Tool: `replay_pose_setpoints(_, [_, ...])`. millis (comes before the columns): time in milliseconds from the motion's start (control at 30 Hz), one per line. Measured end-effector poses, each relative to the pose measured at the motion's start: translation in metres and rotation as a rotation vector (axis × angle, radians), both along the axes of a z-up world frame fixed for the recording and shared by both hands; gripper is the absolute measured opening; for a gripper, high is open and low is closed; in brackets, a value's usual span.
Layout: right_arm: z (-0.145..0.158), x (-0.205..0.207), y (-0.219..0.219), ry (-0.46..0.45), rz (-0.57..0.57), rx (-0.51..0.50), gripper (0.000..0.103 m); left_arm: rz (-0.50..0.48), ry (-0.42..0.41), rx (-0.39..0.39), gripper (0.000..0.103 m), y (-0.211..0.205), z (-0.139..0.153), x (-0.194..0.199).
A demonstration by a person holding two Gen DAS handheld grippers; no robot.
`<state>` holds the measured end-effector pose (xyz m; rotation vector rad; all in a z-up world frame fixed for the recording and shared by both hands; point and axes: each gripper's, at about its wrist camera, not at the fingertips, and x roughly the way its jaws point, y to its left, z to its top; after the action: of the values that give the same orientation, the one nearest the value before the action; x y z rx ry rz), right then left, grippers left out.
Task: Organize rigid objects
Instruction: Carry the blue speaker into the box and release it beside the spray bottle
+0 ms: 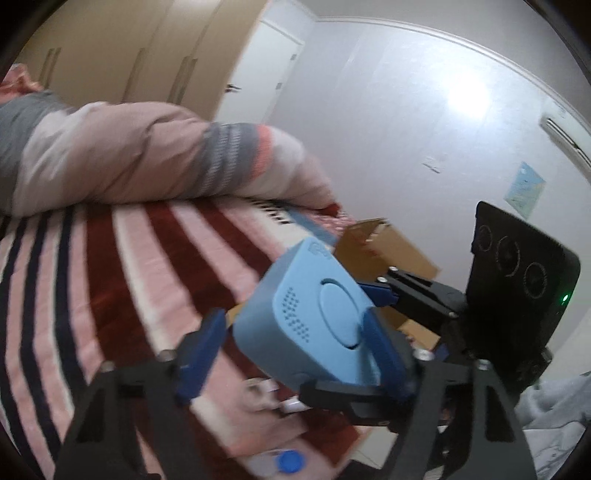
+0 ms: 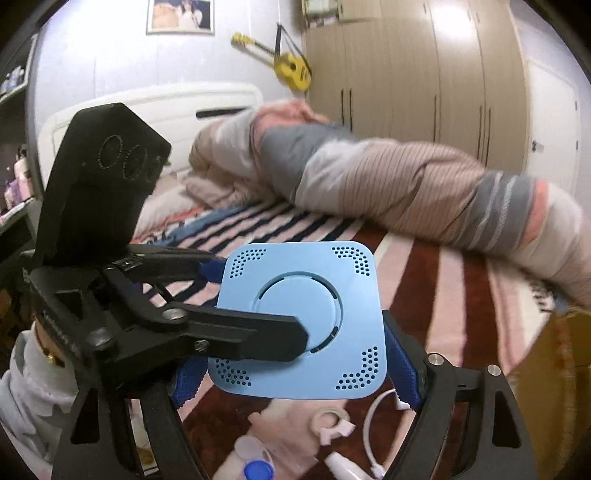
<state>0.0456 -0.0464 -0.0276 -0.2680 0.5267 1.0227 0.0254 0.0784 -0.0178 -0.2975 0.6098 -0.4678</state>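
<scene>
Presently listed, one moment, two views.

Item 1: pale blue box (image 2: 303, 295). Square, rounded corners, round panel in the middle, dotted vents at each corner. It is held in the air above the striped bed cover (image 1: 129, 266), face tilted toward both cameras.

Item 2: right gripper (image 2: 295, 347). Its own view shows the two blue fingers set against opposite edges of the box's lower half, clamped on it. The left wrist view adds its black backplate with three rings and a green light.

Item 3: left gripper (image 1: 295, 325).
- Own view: one pad lies on the box's face beside the round panel. The other finger stands off the box's side, with bed cover showing in the gap, so the jaws are apart and not gripping.
- Right wrist view: its black finger crosses the face to the round panel. The second pad sits at the box's upper left edge; contact there cannot be judged.

Item 4: rolled duvet (image 1: 129, 158), pink, grey and coral stripes. It lies across the bed behind the box, in both views.

Left wrist view only:
- cardboard carton (image 1: 388, 247) past the bed's edge
- white door (image 1: 266, 74)
- wall poster (image 1: 524, 192)

Right wrist view only:
- yellow ukulele (image 2: 291, 70) on the wall
- white headboard (image 2: 166, 107)
- framed picture (image 2: 181, 14)
- tape roll (image 2: 328, 421) and white cable (image 2: 373, 417) on the cover below the box
- pale fleecy sleeve (image 2: 26, 398) at the lower left

Both views: wardrobe (image 2: 406, 74) and blue cap (image 2: 258, 470) at the lower edge.
</scene>
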Motion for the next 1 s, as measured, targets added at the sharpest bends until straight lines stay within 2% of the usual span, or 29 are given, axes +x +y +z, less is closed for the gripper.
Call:
replay_pose_setpoints(67, [0.010,-0.004,-0.016,-0.029,-0.020,0.020,0.080,-0.024,-0.027,0.016,0.058,-0.018,0.013,0.000])
replay_pose_setpoints(200, [0.028,0.000,-0.055,-0.055,-0.065,0.069,0.080,-0.047,-0.086,0.075,0.052,-0.059,0.039,0.002])
replay_pose_setpoints(467, [0.054,0.017,-0.133,-0.088,-0.202,0.118,0.079,-0.147,-0.125,0.113,0.048,-0.132,0.064,0.036])
replay_pose_setpoints(600, [0.052,0.039,-0.170,-0.067,-0.291,0.100,0.079,-0.205,-0.102,0.157,0.048,-0.172,0.060,0.061])
replay_pose_setpoints(800, [0.034,0.075,-0.203,0.034,-0.368,0.052,0.079,-0.263,-0.014,0.218,0.049,-0.213,0.035,0.102])
replay_pose_setpoints(1000, [0.015,0.095,-0.216,0.079,-0.399,-0.008,0.079,-0.238,0.031,0.260,0.050,-0.224,0.021,0.118])
